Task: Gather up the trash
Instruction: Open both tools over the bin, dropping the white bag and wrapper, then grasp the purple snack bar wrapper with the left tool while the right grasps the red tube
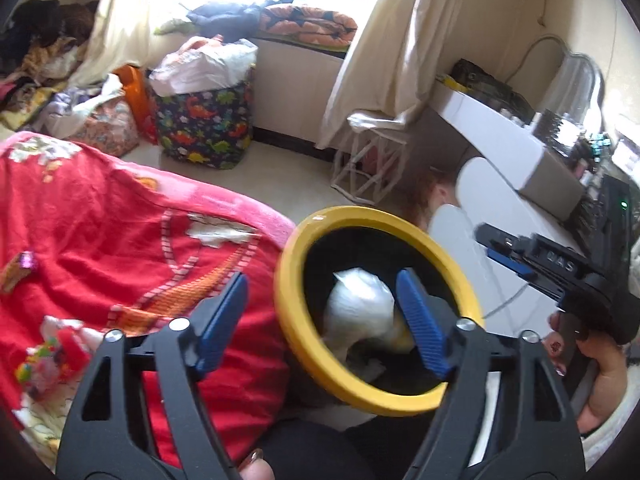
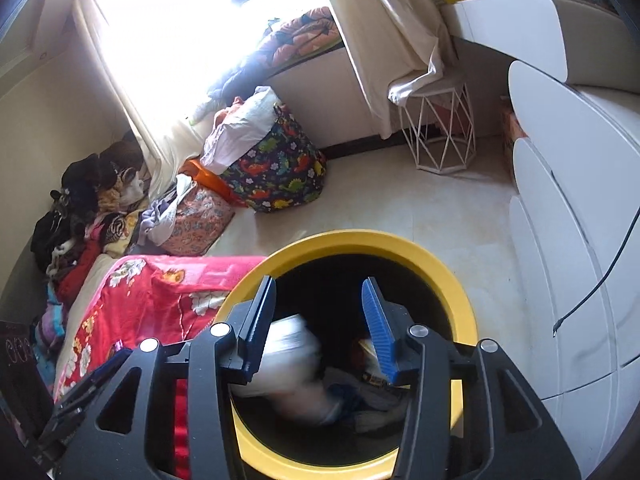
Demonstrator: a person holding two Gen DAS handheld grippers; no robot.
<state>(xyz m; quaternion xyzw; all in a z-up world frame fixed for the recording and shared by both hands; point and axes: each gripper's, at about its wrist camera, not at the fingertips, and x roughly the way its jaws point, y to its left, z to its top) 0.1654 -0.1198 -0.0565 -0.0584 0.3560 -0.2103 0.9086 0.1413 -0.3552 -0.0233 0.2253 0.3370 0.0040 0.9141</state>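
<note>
The bin is a round tub with a thick yellow rim and a black inside, standing on the pale floor just beside the bed with its red blanket; both grippers hang above its mouth and look down into it. In the left wrist view a crumpled white wad, shiny like thin plastic, lies inside the bin, seen between the spread fingers; the left gripper stands wide open with nothing pressed between its blue pads. In the right wrist view a white bundle, smeared by motion blur, shows inside the rim, below and beside the left-hand finger; the right gripper is parted too, its pads clear of the bundle; whether the bundle is falling or already lying there cannot be told. Darker scraps sit at the bottom of the bin, blue and grey and something yellowish, too dim to name; the near part of the rim is cut off by the gripper bodies in both views. The right gripper also appears at the right edge of the left view, held by a hand. A dinosaur-print bag, stuffed with white things, stands by the window wall; a white wire stool stands under the curtain.
</note>
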